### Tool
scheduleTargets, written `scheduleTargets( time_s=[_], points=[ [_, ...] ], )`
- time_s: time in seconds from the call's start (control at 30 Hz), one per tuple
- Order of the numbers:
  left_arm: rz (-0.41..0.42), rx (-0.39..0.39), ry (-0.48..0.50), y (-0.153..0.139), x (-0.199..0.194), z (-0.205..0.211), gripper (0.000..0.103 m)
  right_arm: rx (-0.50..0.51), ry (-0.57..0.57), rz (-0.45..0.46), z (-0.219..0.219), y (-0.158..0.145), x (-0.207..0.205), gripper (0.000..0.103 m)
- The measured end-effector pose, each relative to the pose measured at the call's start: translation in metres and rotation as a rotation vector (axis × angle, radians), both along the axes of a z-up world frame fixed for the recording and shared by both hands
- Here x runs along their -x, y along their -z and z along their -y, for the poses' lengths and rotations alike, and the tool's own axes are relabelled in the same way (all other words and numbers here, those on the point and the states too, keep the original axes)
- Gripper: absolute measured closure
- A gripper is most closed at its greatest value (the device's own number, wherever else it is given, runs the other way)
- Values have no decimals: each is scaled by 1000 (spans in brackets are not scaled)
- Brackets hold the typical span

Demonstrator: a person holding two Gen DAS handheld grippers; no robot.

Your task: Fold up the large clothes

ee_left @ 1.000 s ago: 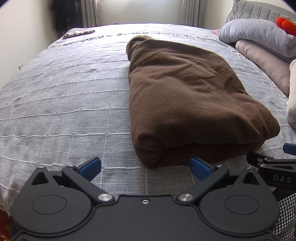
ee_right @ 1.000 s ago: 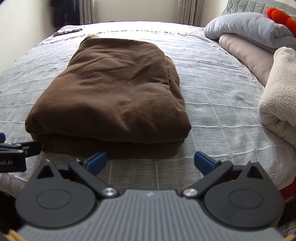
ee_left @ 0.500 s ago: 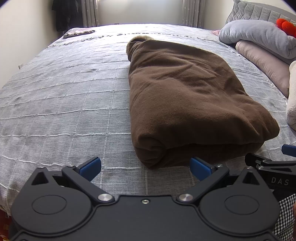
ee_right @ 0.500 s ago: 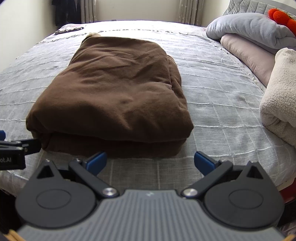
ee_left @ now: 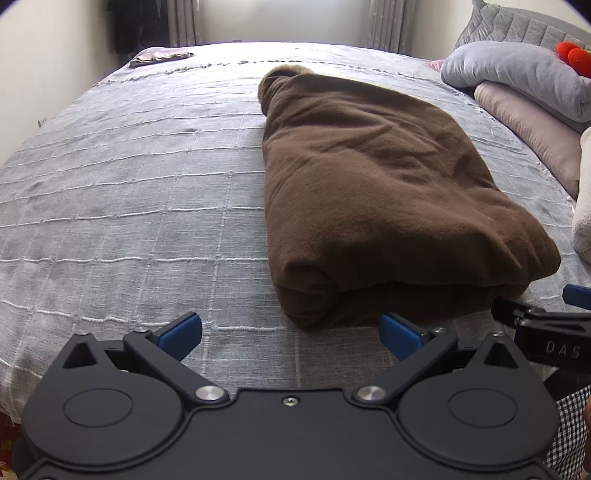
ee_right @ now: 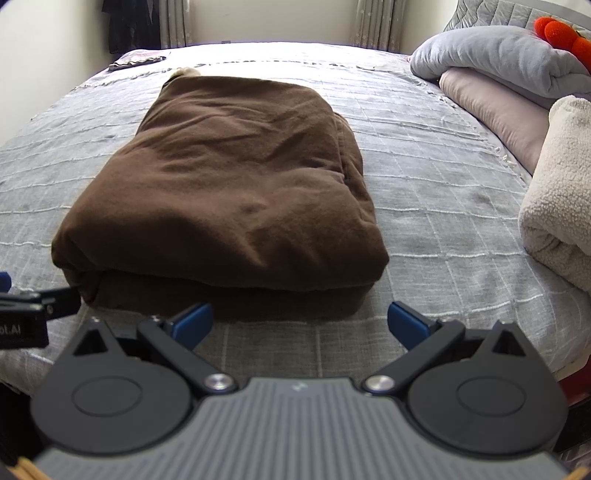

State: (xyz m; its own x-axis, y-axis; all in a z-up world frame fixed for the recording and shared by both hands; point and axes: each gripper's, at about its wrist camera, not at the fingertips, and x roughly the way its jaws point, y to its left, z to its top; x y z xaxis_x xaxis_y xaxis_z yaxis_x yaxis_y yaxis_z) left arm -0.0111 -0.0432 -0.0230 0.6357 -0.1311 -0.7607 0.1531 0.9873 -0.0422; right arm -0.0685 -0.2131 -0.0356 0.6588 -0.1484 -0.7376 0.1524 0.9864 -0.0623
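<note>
A brown fleece garment (ee_left: 376, 192) lies folded into a thick long rectangle on the grey bedspread (ee_left: 140, 192), with a pale furry bit at its far end. From the right wrist the same brown garment (ee_right: 236, 184) fills the middle of the bed. My left gripper (ee_left: 291, 328) hovers open just short of the garment's near left corner, nothing between its blue pads. My right gripper (ee_right: 299, 321) is open too, just in front of the garment's near edge toward its right corner. Each gripper shows at the edge of the other's view.
A grey duvet (ee_right: 495, 55) and a pink pillow (ee_right: 495, 110) lie at the right, with a red soft toy (ee_right: 561, 33) behind. A cream fleece bundle (ee_right: 561, 192) sits near right. A small folded cloth (ee_left: 162, 57) lies at the far left corner. Bare bedspread spreads left of the garment.
Both grippers have crept very slightly closer to the garment's near edge; the right wrist view has shifted a little left. The garment has not moved.
</note>
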Motion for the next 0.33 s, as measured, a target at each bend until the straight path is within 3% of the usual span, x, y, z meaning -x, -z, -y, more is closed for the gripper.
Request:
scheduleTargets(
  time_s=[0.33],
  points=[
    [16,24,-15,-3,1,-16,0,-3,-19,14,-8,-4,1,1]
  ],
)
